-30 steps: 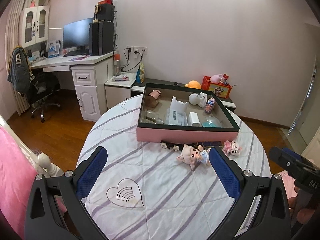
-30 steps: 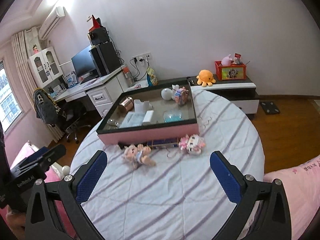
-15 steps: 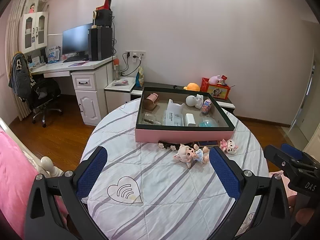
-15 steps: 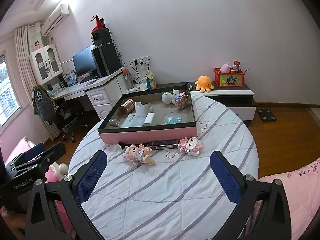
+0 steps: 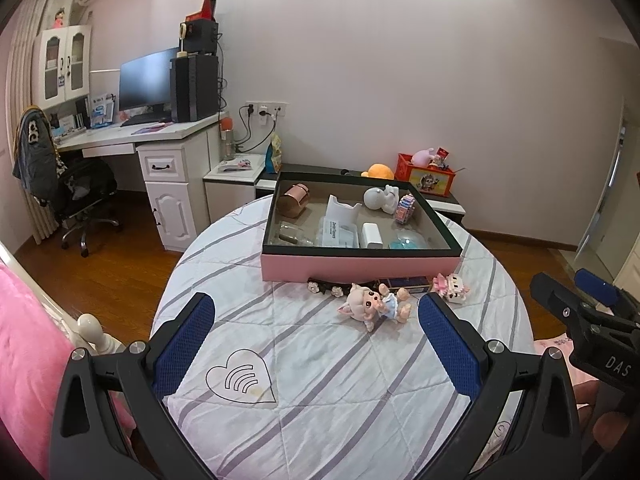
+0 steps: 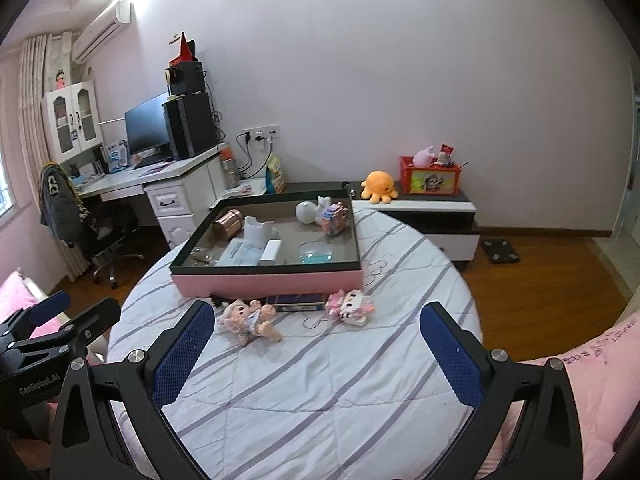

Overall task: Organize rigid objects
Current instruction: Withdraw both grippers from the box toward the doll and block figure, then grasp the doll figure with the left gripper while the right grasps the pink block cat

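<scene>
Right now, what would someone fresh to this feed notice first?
Probably the shallow pink box with the dark rim, already holding trinkets, at the far side of the round striped table. Just before it lie a small pig-faced doll and a pink block figure. Both claws hang open and empty.

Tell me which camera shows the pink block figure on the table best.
The right wrist view: the pink block figure lies unobstructed, in front of the pink tray. In the left wrist view the figure is smaller, just beyond the left tongs' right finger.
</scene>
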`<action>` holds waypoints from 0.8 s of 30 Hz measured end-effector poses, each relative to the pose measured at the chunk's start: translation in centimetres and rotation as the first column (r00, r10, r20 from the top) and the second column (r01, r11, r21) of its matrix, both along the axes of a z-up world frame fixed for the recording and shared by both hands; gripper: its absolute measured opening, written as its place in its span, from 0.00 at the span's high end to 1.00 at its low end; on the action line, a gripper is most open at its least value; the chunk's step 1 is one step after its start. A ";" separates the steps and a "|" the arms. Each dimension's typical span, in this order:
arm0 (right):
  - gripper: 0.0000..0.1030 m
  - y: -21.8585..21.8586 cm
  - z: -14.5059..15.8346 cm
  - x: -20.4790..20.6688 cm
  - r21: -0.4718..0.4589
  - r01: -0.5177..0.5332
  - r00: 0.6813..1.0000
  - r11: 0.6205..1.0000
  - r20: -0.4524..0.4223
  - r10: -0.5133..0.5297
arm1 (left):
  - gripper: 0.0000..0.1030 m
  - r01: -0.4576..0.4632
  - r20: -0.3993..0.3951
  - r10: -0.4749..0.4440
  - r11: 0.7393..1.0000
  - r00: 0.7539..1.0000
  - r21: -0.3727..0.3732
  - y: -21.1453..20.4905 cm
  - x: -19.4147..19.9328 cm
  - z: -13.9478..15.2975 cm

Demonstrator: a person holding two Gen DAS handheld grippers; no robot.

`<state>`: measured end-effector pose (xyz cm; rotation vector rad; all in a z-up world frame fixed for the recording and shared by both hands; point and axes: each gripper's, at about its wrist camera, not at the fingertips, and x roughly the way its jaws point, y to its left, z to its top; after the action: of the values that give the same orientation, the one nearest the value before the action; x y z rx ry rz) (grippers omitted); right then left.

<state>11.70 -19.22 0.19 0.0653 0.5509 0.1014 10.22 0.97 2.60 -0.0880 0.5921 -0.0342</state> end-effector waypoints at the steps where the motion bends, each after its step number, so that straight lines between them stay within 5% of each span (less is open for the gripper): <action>1: 0.00 0.0 0.0 0.0 -0.001 0.003 1.000 1.000 0.000 -0.003 | 0.00 0.001 -0.002 -0.001 1.000 1.000 0.000 0.0 0.0 -0.1; 9: 0.00 -0.7 -1.0 1.7 -0.031 0.022 0.999 0.999 -0.028 -0.023 | 0.00 0.004 -0.036 -0.004 1.000 0.999 0.007 -0.6 1.4 -1.6; 24: 0.00 -3.5 -8.1 10.2 -0.088 0.017 0.972 0.996 -0.233 -0.037 | 0.00 0.095 -0.225 -0.098 0.995 0.969 -0.025 -5.2 9.4 -9.0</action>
<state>21.86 -22.69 -7.92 0.0010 0.7903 0.0437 19.59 -4.23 -6.41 -0.0770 0.8243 -0.1239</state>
